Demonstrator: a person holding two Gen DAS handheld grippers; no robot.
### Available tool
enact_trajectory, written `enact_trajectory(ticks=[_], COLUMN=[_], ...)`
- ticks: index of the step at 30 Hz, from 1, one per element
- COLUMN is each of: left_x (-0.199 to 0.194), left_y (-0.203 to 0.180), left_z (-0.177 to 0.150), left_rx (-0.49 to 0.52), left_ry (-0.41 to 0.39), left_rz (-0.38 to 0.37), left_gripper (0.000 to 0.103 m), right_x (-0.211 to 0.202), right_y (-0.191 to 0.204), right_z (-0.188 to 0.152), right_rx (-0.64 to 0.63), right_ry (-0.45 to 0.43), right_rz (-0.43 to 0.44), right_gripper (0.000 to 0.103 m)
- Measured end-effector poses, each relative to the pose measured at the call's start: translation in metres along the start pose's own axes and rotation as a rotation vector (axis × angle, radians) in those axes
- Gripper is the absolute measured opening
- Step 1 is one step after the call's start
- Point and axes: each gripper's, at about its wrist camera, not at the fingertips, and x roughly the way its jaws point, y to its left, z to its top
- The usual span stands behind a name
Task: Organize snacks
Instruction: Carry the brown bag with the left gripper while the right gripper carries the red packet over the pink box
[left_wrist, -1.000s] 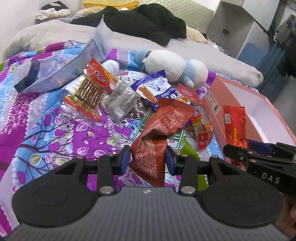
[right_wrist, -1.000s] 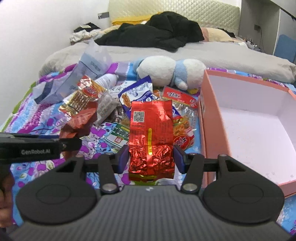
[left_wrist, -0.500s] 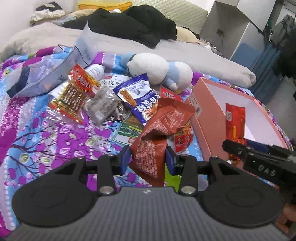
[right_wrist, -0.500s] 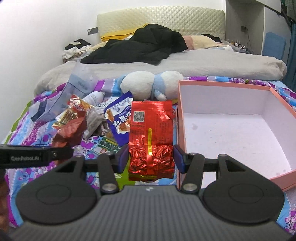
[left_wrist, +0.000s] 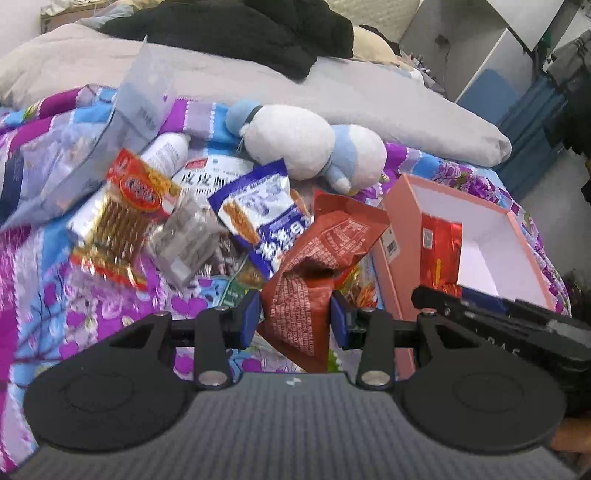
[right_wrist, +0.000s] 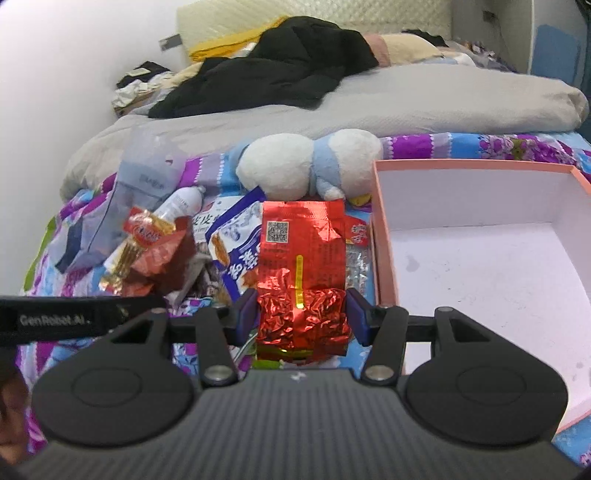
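Observation:
My left gripper is shut on a crumpled brown-red snack bag, held above the bed. My right gripper is shut on a shiny red foil packet with a QR code; that packet also shows in the left wrist view over the box's edge. The pink box with a white inside lies to the right, its floor bare in the right wrist view. A heap of snacks lies on the floral bedspread: a blue-white packet, a red-orange packet and a clear grey packet.
A white and blue plush toy lies behind the heap, beside a white bottle and a pale resealable bag. A grey duvet and black clothes cover the far bed. Shelving stands at the right.
Both grippers have risen and shifted right with their packets. The pink box now sits closer and larger beside the right gripper, and the red foil packet hangs at its left wall.

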Motion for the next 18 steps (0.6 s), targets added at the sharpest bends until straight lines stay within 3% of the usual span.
enact_trajectory(ticks=[10, 18], left_x=[-0.016, -0.023], left_y=[-0.015, -0.058], left_z=[0.053, 0.088], left_rx=[0.044, 0.064], left_ry=[0.096, 0.085], left_rz=[-0.027, -0.072], left_gripper=[0.045, 0.045], right_x=[-0.018, -0.045], right_y=[-0.004, -0.027], right_z=[0.028, 0.065], right_rx=[0.098, 0.125], right_ry=[0.089, 0.068], right_rz=[-0.056, -0.109], right_gripper=[0.054, 0.054])
